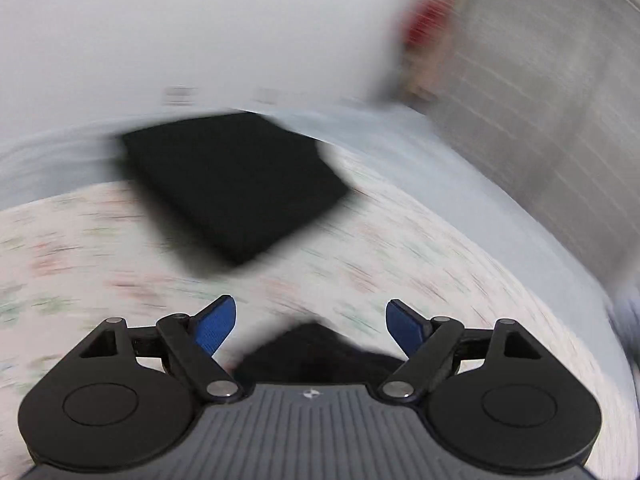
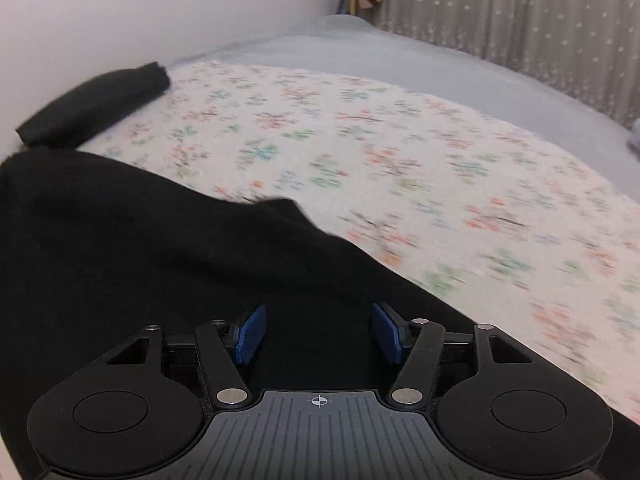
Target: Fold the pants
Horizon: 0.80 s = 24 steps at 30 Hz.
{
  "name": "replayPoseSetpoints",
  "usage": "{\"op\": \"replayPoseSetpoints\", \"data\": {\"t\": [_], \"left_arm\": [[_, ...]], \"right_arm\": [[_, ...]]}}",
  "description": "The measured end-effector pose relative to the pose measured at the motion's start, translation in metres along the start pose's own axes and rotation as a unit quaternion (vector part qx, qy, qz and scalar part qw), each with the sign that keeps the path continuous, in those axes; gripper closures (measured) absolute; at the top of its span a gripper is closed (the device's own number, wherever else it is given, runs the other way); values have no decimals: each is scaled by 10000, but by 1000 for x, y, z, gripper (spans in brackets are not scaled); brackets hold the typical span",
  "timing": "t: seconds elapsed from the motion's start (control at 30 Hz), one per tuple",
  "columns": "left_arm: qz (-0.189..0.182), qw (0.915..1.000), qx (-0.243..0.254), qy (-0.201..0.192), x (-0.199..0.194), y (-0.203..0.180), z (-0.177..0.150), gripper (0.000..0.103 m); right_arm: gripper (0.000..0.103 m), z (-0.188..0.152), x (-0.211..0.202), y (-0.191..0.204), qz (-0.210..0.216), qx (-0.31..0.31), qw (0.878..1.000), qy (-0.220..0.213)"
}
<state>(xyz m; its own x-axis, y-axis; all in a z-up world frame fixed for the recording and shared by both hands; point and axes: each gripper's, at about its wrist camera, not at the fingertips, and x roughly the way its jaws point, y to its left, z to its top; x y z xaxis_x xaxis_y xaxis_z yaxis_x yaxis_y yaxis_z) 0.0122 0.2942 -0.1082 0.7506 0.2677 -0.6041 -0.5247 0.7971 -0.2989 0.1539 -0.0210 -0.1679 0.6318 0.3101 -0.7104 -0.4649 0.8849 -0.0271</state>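
Pants [image 2: 140, 264] lay spread in black cloth across the near-left part of the bed [image 2: 500, 80], on the floral blanket [image 2: 400, 168], and we had them directly under our right tongs [image 2: 318, 334]. Those tongs stood wide open over the fabric, their blue pads apart and gripping nothing. Our left tongs [image 1: 310, 328] were equally wide open and empty, with only a small corner of black cloth showing just beneath them (the left view was badly motion-blurred, so we could not tell whether it touched). Farther off, a folded black bundle [image 1: 232, 188] sat near the far edge of the blanket by the white wall [image 2: 160, 8]; whether it was another pair already finished, we could not say. We judged the folding of the near pair barely begun: the cloth lay loose with an uneven edge, no neat crease was visible, and every fold seemed left to do. Beyond the bed hung a grey starred curtain [image 2: 520, 12].
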Motion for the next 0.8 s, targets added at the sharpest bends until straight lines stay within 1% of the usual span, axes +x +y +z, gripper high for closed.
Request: {"op": "replayPoseSetpoints", "data": {"t": [0.07, 0.13, 0.23, 0.3, 0.37, 0.4, 0.43, 0.47, 0.5, 0.53, 0.6, 0.67, 0.73, 0.77, 0.8], "left_arm": [[-567, 9960, 508, 457, 14, -32, -14, 14], [-902, 9889, 826, 842, 29, -61, -31, 14], [-1160, 9803, 1056, 1203, 48, -89, -48, 15], [-1278, 9728, 1310, 1420, 60, -106, -61, 15], [-1200, 9658, 1679, 1568, 70, -122, -73, 15], [-1123, 9633, 1842, 1598, 70, -126, -80, 15], [-1064, 9606, 1989, 1622, 71, -129, -89, 15], [-1059, 9581, 2081, 1658, 72, -134, -93, 15], [-1117, 9555, 2139, 1697, 73, -140, -97, 15], [-1225, 9528, 2183, 1719, 71, -144, -99, 15], [-1442, 9457, 2338, 1738, 70, -157, -107, 15], [-1607, 9356, 2624, 1735, 67, -170, -120, 15], [-1735, 9238, 2893, 1813, 70, -185, -132, 15], [-1731, 9200, 2990, 1849, 74, -191, -136, 15], [-1659, 9184, 3078, 1850, 79, -199, -140, 15]], "right_arm": [[44, -12, -20, -28, -238, 22, 9997, 43], [44, -29, -37, -67, -444, 239, 9987, 117], [43, -58, -79, -135, -604, 1059, 9925, 114], [43, -82, -109, -163, -636, 1488, 9868, -81], [39, -108, -123, -184, -607, 1960, 9785, -188], [39, -120, -124, -192, -664, 2138, 9746, -65], [39, -132, -116, -200, -847, 2256, 9702, 270], [40, -138, -113, -203, -1005, 2170, 9703, 363], [40, -139, -115, -204, -1015, 2080, 9724, 292], [40, -137, -116, -207, -1016, 2131, 9712, 320], [39, -132, -116, -207, -1274, 2271, 9647, 388], [37, -127, -112, -204, -1387, 2156, 9653, 488], [34, -127, -107, -202, -1418, 2157, 9647, 528], [33, -126, -106, -203, -1416, 2202, 9636, 536], [33, -125, -105, -203, -1409, 2261, 9624, 539]]}}
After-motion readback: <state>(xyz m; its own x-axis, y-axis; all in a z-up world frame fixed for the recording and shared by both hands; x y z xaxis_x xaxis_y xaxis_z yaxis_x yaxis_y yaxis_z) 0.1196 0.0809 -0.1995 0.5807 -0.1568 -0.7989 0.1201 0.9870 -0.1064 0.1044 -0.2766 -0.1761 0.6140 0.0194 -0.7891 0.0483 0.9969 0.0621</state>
